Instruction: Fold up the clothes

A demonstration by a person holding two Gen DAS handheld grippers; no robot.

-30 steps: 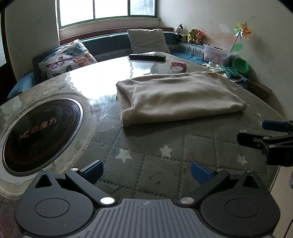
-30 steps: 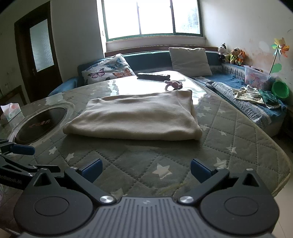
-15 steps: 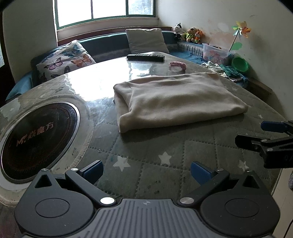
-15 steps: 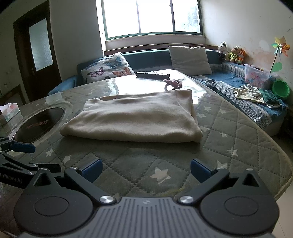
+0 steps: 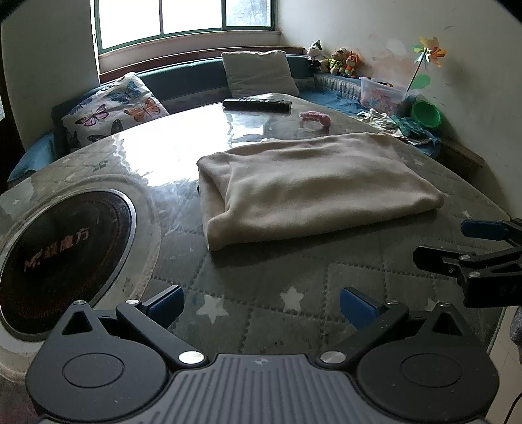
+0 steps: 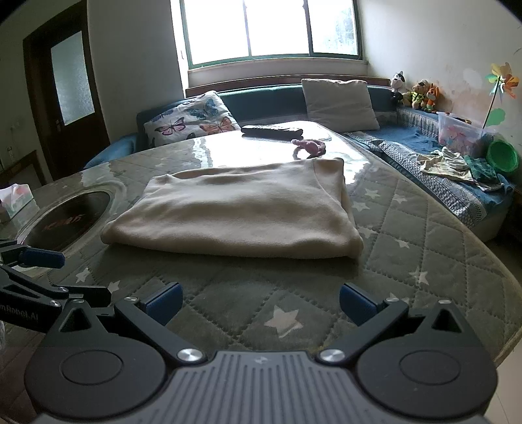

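A round desk [image 6: 407, 234] fills the near ground, covered in a grey-green quilted pad with pale stars under a glossy clear sheet that mirrors the window [image 6: 270, 29] beyond. A dark circular cooktop [image 5: 55, 251] with printed lettering is set into the desk on its left side. At the far edge lie a black remote [image 5: 256, 104] and, near it, a small pink object [image 5: 315, 118]. A blue corner sofa wraps behind the desk, carrying a butterfly-print cushion [image 6: 192, 122], a plain grey cushion [image 6: 339, 101], a row of plush toys [image 6: 416, 89], a clear storage box [image 6: 460, 132], a green bowl [image 6: 502, 156] and some loose small garments [image 6: 447, 164]. A paper pinwheel [image 6: 500, 81] stands against the marked wall, and a dark door [image 6: 65, 94] with frosted glass is at the left.

The beige garment [image 6: 235, 212] lies flat near the middle of the desk, folded into a thick rectangle — smooth on top, layered edges showing at the end toward the cooktop, a rounded fold along the near side.

The left tongs [image 5: 259, 305] and right tongs [image 6: 259, 301] both hover over the near edge of the desk with jaws spread wide and nothing between them — well short of the garment.
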